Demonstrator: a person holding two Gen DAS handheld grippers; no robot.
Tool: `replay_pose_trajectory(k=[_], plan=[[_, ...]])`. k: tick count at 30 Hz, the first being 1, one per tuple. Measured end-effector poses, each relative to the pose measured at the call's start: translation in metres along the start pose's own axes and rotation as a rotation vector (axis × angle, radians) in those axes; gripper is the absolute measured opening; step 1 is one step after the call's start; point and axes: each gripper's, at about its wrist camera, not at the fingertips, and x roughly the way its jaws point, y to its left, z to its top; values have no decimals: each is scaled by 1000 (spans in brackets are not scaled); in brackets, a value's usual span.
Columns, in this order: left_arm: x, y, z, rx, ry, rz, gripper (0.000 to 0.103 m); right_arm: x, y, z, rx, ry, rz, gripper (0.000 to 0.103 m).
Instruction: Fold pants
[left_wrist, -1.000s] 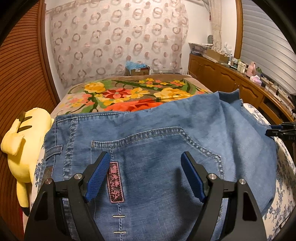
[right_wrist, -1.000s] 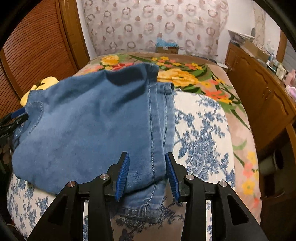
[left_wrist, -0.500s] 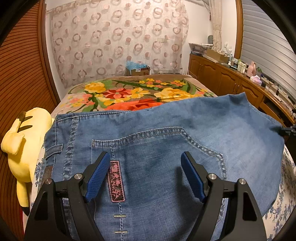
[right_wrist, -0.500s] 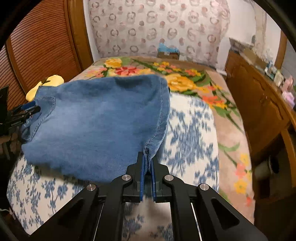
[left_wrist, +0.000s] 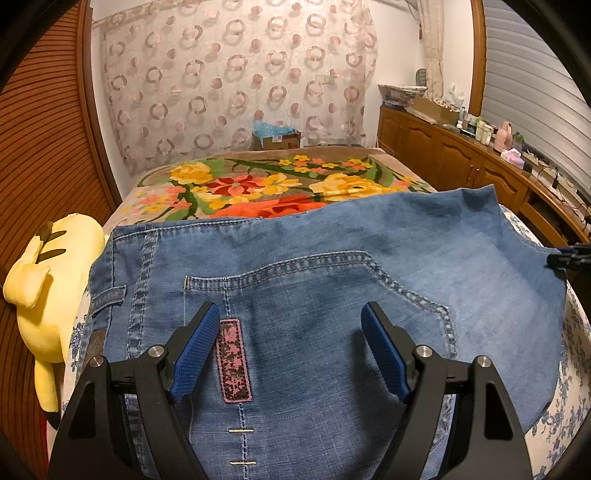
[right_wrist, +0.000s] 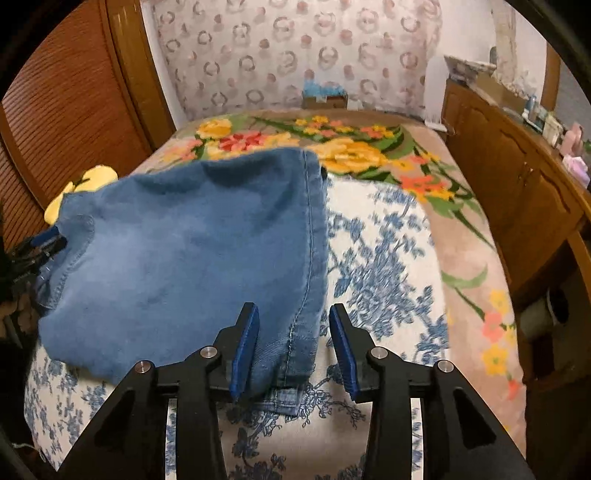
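Folded blue denim pants (left_wrist: 314, 280) lie on the bed, back pocket and a pink patch facing up. My left gripper (left_wrist: 288, 347) is open, hovering over the pocket at the waist end. In the right wrist view the pants (right_wrist: 192, 258) lie as a folded bundle with the seamed edge on the right. My right gripper (right_wrist: 293, 349) is open, its jaws on either side of the near seamed corner without pinching it. The right gripper's tip shows at the far right of the left wrist view (left_wrist: 570, 254).
The bed has a blue-and-white floral sheet (right_wrist: 380, 266) and a bright flowered blanket (left_wrist: 280, 188) beyond. A yellow plush toy (left_wrist: 48, 280) lies at the left edge. Wooden cabinets (left_wrist: 454, 158) with clutter run along the right. A slatted wooden wall (left_wrist: 40, 147) is on the left.
My right gripper closed on the pants' edge and drew it flat, then opened and let go. The pants now lie smoother. The left gripper has stayed open and still.
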Motion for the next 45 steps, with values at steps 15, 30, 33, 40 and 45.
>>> replay_pose_trajectory(k=[15,30,33,40,45], plan=[[1,3,-2,2,4,4,80,19,18,-8,-35,39,20,21],[-67,59,-27,-67,-29,174,80,8,17,-16,-88,-55,61,13],[-74,78,-43,-108,-2,225,80,10,21,-18,-105,-69,58,13],[-70,110,-72,-188,80,297,70,10,20,-22,-121,-80,60,13],[-49,112,-81,-198,152,301,70,10,21,-26,-120,-76,55,13]])
